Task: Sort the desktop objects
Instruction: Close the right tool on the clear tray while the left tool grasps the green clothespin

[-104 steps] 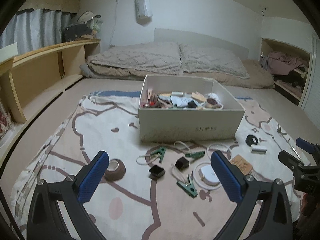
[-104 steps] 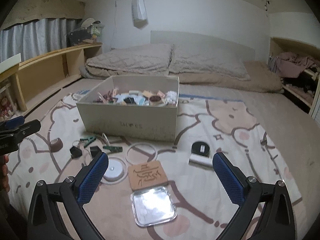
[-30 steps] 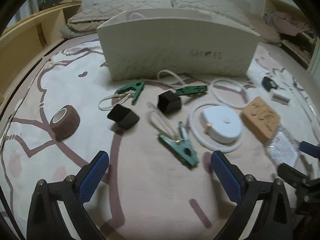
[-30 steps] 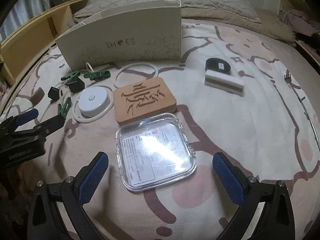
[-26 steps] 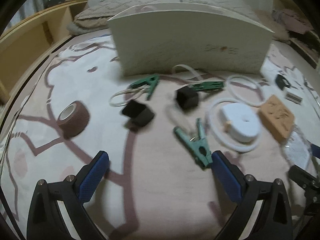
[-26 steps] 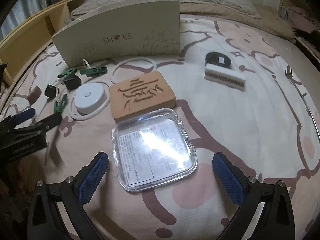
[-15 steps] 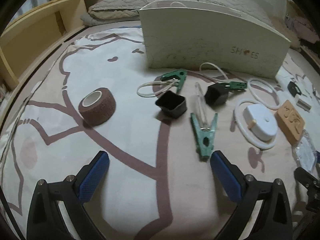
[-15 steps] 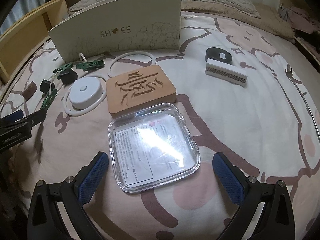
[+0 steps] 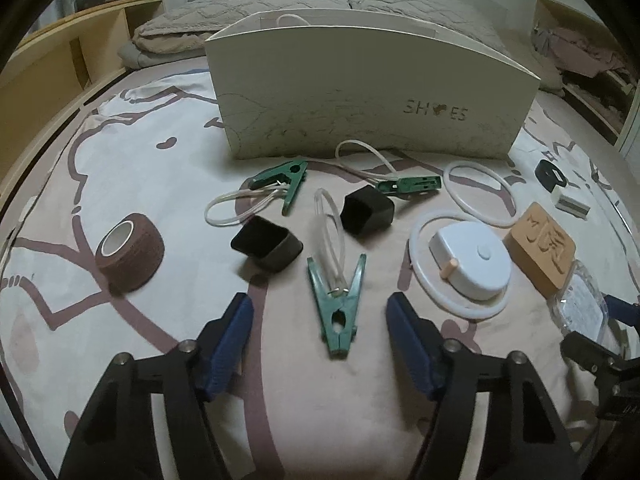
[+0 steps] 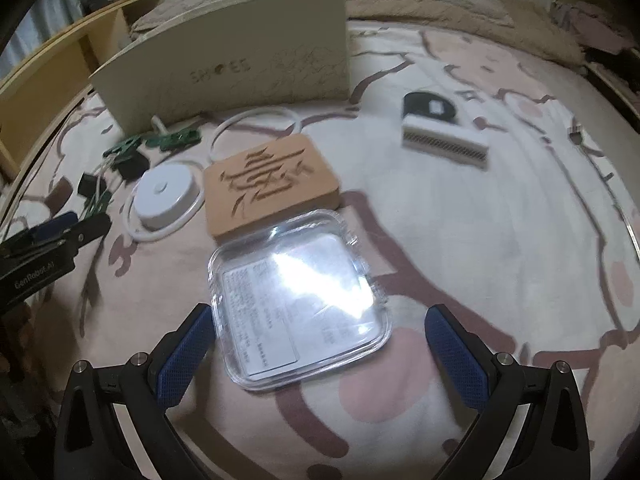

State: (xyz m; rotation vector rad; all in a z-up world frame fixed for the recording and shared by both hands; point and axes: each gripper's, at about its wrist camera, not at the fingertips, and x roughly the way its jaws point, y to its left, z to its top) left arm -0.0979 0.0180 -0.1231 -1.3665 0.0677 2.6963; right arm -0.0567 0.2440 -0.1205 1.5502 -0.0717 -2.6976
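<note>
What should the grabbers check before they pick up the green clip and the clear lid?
1. Green clothespin sits between the left gripper fingers, which are closing: ok.
2. Pads pressing on the clothespin: not ok, gaps on both sides.
3. Clear plastic lid lies flat between the right gripper fingers: ok.
4. Right pads touching the lid: cannot tell, blurred.
5. Shoe box upright with an open top: ok.
6. Room inside the box: cannot tell.

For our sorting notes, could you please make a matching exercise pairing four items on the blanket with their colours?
Items:
1. tape roll
2. nearest clip
3. carved block
4. round case

Colours:
A. white
B. brown
C. tan
D. green

Pairs: 1-B, 2-D, 3-C, 4-A
</note>
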